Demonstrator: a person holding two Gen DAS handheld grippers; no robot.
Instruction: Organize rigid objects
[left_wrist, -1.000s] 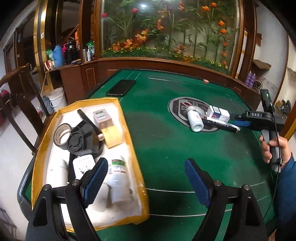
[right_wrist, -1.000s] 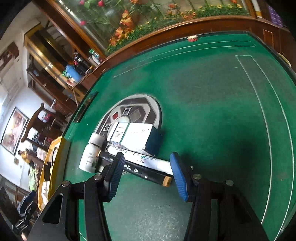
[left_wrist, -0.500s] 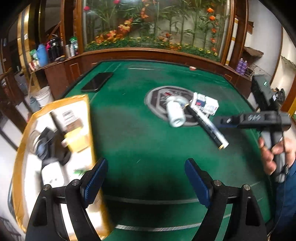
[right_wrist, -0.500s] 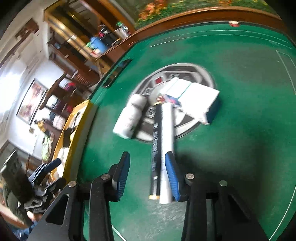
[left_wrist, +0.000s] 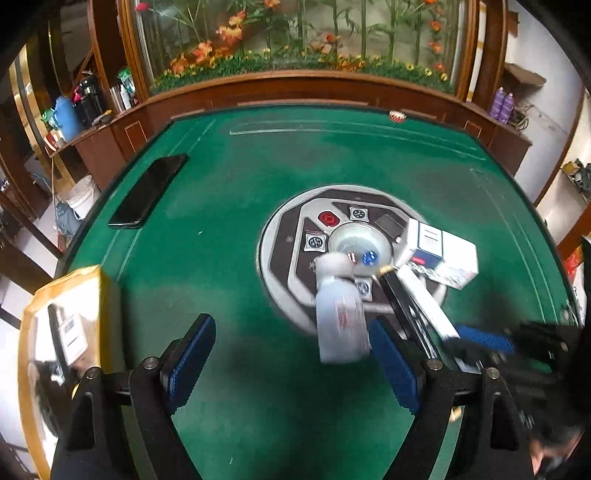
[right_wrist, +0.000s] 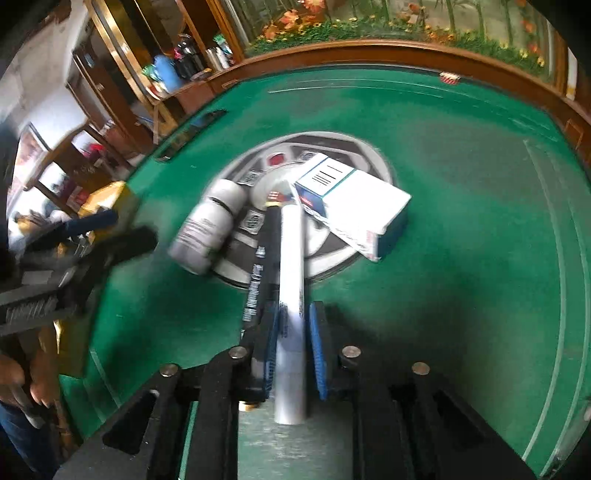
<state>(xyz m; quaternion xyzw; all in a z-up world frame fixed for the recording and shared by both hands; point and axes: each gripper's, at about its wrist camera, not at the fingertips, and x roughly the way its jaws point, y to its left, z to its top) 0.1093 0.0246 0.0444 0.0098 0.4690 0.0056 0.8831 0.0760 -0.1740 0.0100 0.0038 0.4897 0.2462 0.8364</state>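
Lying between right gripper (right_wrist: 293, 332) pads: white tube (right_wrist: 291, 258)

Green table (left_wrist: 236, 236) bears phone (left_wrist: 147, 195), bottle (left_wrist: 341, 321), box (left_wrist: 443, 258) (tray (left_wrist: 99, 291) leftward).

- A phone (left_wrist: 149, 194) lies near the table's (left_wrist: 221, 424) left edge
- A tray (left_wrist: 98, 295) sits at the near left corner
- On the central panel (left_wrist: 291, 280), a bottle (left_wrist: 341, 321) lies left of two pens (right_wrist: 291, 258), which touch side by side
- A box (right_wrist: 360, 206) rests right of the pens' far ends
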